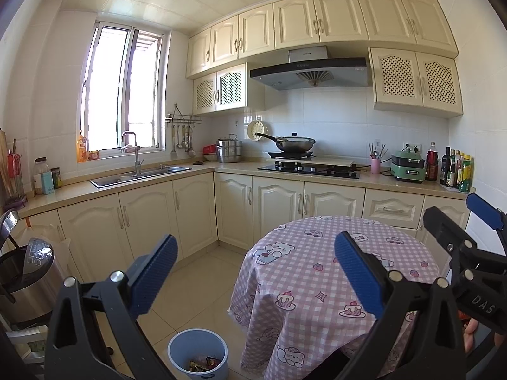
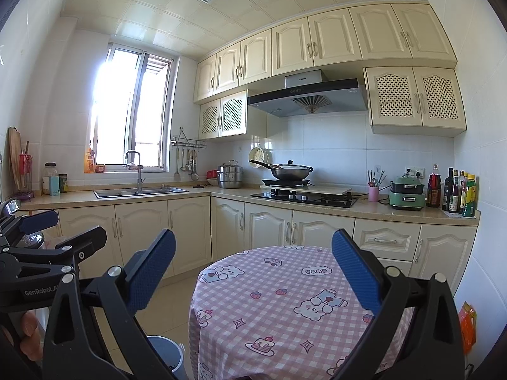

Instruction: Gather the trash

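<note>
Blue-padded left gripper (image 1: 253, 272) and right gripper (image 2: 253, 269) hang wide open, empty. No trash shows on the pink checked tablecloth (image 2: 279, 297); wrappers already lie in the pale blue plastic bin (image 1: 177, 350). Scan low before reaching.

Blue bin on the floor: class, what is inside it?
The blue bin beside the table holds a few dark and reddish wrappers at the bottom. Its near wall hides anything lower.

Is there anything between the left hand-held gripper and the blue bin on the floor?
Nothing visible. The left hand-held gripper is open and empty above the floor; the blue bin stands below, beside the table.
</note>
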Demonstrator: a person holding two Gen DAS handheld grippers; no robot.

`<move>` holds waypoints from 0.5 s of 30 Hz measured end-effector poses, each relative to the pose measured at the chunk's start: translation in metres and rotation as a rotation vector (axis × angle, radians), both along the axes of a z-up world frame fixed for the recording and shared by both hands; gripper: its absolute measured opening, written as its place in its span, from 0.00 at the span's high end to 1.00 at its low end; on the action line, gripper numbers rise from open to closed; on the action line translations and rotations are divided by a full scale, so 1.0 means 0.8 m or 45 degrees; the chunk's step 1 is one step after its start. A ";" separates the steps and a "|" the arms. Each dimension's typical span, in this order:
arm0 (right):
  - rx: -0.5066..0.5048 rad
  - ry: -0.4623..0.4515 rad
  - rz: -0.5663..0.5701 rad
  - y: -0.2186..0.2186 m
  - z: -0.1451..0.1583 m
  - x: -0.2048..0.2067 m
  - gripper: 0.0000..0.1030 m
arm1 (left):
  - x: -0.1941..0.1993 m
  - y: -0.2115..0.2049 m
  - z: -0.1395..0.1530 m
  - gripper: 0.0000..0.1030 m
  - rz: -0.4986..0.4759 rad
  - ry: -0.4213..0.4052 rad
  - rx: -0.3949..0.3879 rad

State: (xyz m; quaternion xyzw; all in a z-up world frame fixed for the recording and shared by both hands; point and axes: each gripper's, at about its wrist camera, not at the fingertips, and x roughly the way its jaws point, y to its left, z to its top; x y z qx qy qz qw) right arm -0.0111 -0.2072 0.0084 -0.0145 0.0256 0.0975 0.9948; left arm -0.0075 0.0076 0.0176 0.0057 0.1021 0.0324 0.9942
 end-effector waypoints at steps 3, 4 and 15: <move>0.000 0.002 -0.001 0.000 -0.001 0.000 0.07 | 0.000 0.000 0.000 0.06 -0.002 0.002 0.001; -0.001 0.002 -0.001 0.000 -0.002 -0.001 0.07 | 0.000 0.000 -0.001 0.06 -0.002 0.002 0.002; 0.000 0.003 -0.002 0.000 -0.003 -0.001 0.07 | 0.002 -0.002 0.000 0.06 -0.003 0.011 0.004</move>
